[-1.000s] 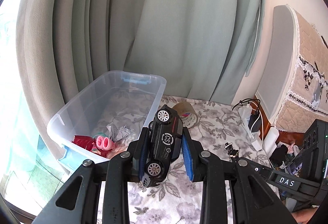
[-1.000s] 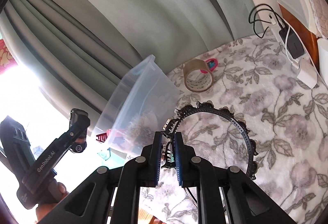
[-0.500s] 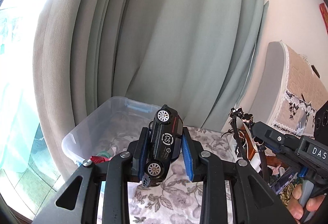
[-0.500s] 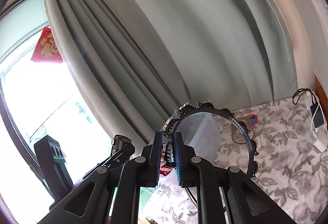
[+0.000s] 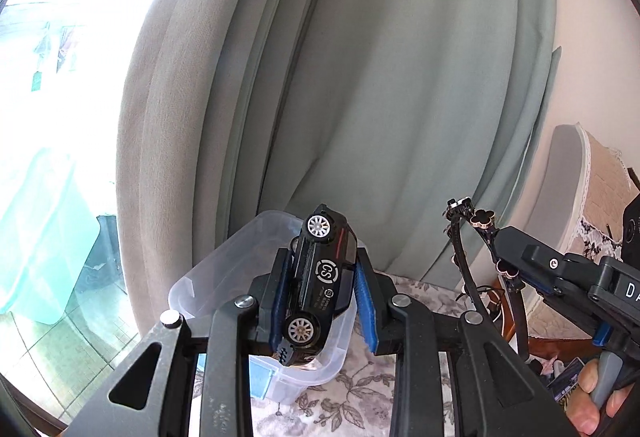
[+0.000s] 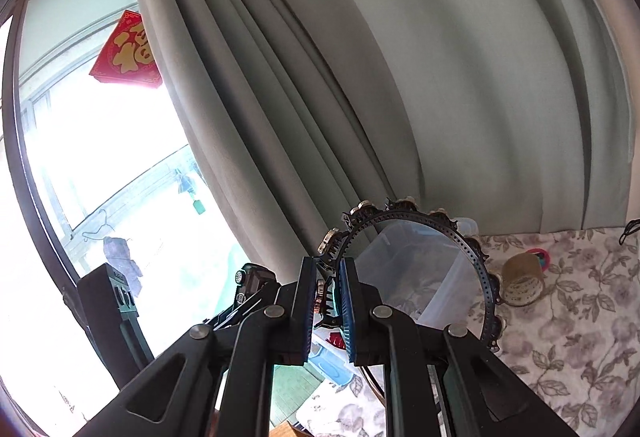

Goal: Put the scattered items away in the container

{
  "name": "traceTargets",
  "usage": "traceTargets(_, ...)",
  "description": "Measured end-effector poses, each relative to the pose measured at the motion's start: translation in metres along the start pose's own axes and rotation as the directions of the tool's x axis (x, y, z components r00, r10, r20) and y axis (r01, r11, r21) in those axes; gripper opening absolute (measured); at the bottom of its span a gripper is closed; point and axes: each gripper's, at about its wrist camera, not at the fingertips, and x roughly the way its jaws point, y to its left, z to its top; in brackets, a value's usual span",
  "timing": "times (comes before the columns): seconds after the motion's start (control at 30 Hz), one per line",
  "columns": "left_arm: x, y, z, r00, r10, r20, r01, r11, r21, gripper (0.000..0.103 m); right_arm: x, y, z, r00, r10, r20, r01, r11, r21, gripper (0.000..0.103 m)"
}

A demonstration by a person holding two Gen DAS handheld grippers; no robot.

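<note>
A black toy car [image 5: 322, 279] is clamped by the left gripper [image 5: 324, 301], a studded headband [image 6: 420, 261] is pinched in the shut right gripper [image 6: 326, 311], and both are best lowered inside the clear plastic bin [image 6: 440, 277] by the floral cloth's [image 6: 580, 317] curtain edge before release.

the right gripper [image 6: 327, 307] is clamped on one end of a black studded headband [image 6: 472, 257], whose arc curves up and to the right in front of a clear plastic container [image 6: 440, 277]. the container sits on a floral cloth [image 6: 580, 317] before grey-green curtains [image 6: 400, 77], a tape roll [image 6: 522, 285] just to its right. the left gripper [image 6: 250, 283] shows at lower left.
</note>
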Motion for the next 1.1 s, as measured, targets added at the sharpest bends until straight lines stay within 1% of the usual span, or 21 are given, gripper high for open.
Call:
traceTargets(0.03,0.001,0.004,-0.001,1.0,0.004,-0.001,-0.004,1.0,-0.007,0.032,0.0,0.005,-0.001,1.0,0.004,-0.01,-0.004,1.0,-0.008,0.013)
traceTargets(0.13,0.007,0.016,-0.002,1.0,0.019,-0.004,-0.019,0.999,-0.029,0.032,0.017,0.012,-0.003,0.999,0.008,-0.04,-0.009,1.0,-0.024,0.013)
traceTargets(0.43,0.03,0.049,-0.008,0.999,0.045,-0.025,-0.047,0.995,-0.092,0.032,0.065,0.018,-0.006,0.993,0.016,-0.114,-0.021,0.999,-0.047,0.013)
traceTargets(0.6,0.048,0.066,-0.014,0.997,0.069,-0.045,-0.074,0.99,-0.119,0.032,0.093,0.02,-0.009,0.987,0.009,-0.16,-0.018,0.998,-0.055,0.013)
traceTargets(0.77,0.068,0.08,-0.02,0.994,0.075,-0.077,-0.085,0.986,-0.14,0.032,0.119,0.014,-0.014,0.979,0.008,-0.203,-0.019,0.998,-0.054,0.013)
traceTargets(1.1,0.109,0.091,-0.032,0.987,0.077,-0.143,-0.098,0.985,-0.145,0.032,0.163,-0.002,-0.023,0.964,0.003,-0.266,-0.016,0.999,-0.046,0.014)
